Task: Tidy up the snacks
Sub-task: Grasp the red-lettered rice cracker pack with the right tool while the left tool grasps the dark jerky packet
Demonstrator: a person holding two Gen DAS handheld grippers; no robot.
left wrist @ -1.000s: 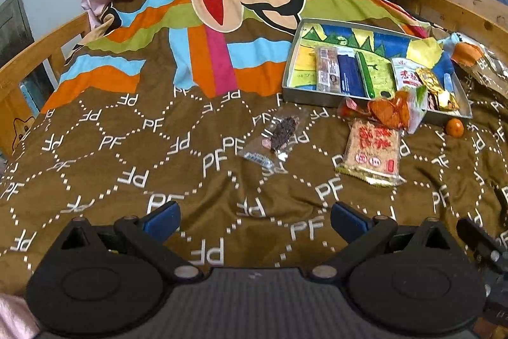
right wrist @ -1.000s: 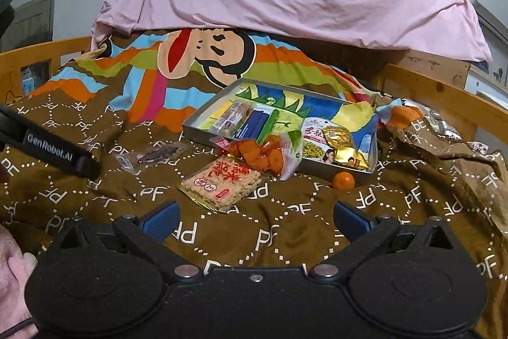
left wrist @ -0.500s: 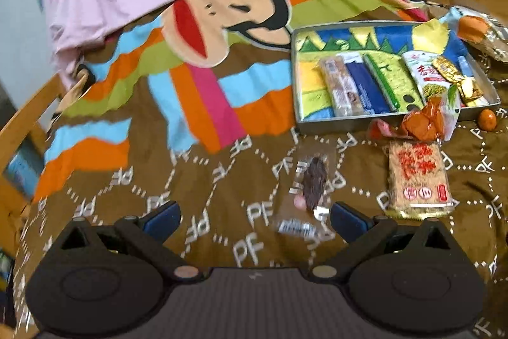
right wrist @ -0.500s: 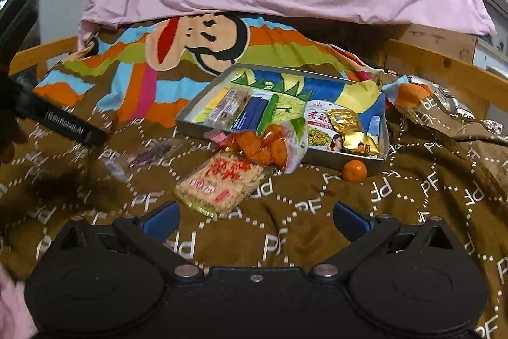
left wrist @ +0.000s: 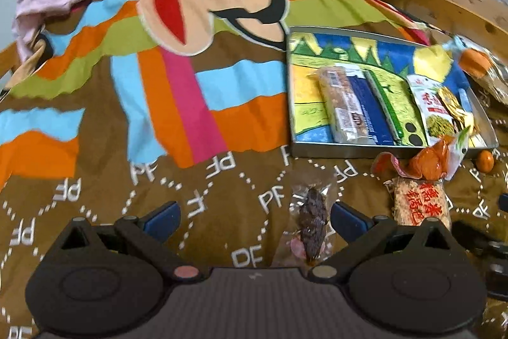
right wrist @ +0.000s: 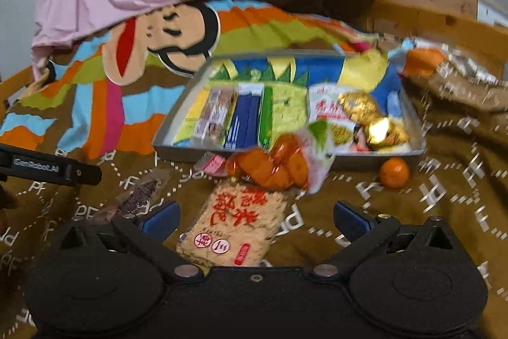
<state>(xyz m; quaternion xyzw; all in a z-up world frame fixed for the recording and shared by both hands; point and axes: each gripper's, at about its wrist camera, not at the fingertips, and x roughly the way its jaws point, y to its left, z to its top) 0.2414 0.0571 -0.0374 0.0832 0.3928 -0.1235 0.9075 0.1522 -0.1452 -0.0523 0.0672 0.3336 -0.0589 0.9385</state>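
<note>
Snacks partly sorted — several packets already in tray [right wrist: 177, 129]. Left gripper [left wrist: 254, 216] spread, dark packet [left wrist: 312, 224] beside its right finger; right gripper [right wrist: 255, 216] spread over rice-cracker pack [right wrist: 236, 231] — both unpicked.

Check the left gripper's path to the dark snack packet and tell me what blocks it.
Nothing visible blocks it. The left gripper has its jaws open, and the dark snack packet lies flat on the blanket between them, near the right finger. The rice cracker pack lies apart, to the right.
</note>
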